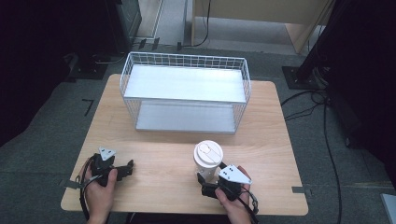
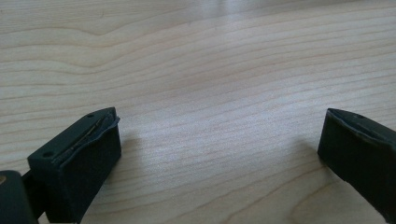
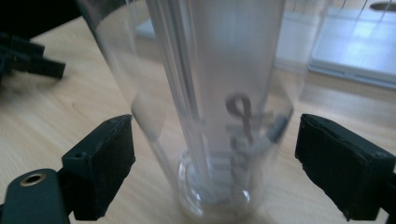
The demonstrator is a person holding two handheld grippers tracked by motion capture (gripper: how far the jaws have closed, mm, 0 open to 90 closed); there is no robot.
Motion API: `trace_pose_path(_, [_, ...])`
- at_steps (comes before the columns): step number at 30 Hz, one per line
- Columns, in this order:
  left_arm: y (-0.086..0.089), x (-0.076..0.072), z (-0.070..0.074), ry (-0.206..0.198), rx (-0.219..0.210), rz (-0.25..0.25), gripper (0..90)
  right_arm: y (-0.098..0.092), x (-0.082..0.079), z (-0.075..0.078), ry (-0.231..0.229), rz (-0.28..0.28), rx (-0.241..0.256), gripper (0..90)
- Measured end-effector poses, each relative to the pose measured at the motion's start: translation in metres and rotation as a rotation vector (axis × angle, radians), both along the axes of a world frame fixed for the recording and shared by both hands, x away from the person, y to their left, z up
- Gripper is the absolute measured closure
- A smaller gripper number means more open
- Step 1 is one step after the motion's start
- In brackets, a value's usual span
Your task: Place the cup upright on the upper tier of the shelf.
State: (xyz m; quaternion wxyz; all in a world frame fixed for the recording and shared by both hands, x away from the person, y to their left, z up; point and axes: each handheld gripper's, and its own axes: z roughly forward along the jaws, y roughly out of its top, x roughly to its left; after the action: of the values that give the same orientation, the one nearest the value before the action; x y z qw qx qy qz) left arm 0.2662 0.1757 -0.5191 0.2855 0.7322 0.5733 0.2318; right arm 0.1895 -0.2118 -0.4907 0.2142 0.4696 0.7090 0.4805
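Both jaws of right gripper [image 3: 215, 154] flank cup [image 3: 215, 93], untouched.

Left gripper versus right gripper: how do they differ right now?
The left gripper has only bare table between its fingers; the right gripper straddles the base of the clear cup. In the high view the left gripper lies at the table's near left, while the right gripper sits near right against the white-lidded cup. Both are open, hand-held and low over the wood.
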Motion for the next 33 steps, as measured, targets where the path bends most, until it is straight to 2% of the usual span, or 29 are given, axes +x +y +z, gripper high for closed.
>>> trace_pose_path(3, [0.0, 0.0, 0.0, 0.001, 0.002, -0.001, 0.0, 0.009, 0.003, 0.004, -0.043, -0.027, -0.005, 13.8])
trace_pose_path(6, [0.0, 0.0, 0.0, 0.001, 0.002, -0.001, 0.0, 0.012, 0.008, 0.006, -0.061, -0.041, 0.018, 13.7])
trace_pose_path(9, [0.0, 0.0, 0.0, 0.002, 0.001, -0.004, 0.0, 0.015, 0.011, 0.009, -0.082, -0.051, 0.02, 13.7])
trace_pose_path(17, [0.0, 0.0, 0.0, 0.002, 0.001, -0.005, 0.0, 0.021, 0.01, 0.015, -0.128, -0.07, 0.025, 14.0])
trace_pose_path(18, [0.0, 0.0, 0.0, 0.001, -0.001, -0.003, 0.0, 0.021, 0.009, 0.018, -0.148, -0.071, 0.024, 14.0])
trace_pose_path(21, [0.0, 0.0, 0.0, 0.001, -0.001, -0.003, 0.0, 0.021, 0.009, 0.02, -0.145, -0.069, 0.03, 14.0])
trace_pose_path(28, [0.0, 0.0, 0.0, 0.001, -0.001, -0.003, 0.0, 0.024, 0.007, 0.034, -0.19, -0.072, 0.038, 14.3])
trace_pose_path(33, [0.0, 0.0, 0.0, 0.002, 0.0, -0.004, 0.0, 0.027, 0.006, 0.05, -0.245, -0.065, 0.043, 14.4])
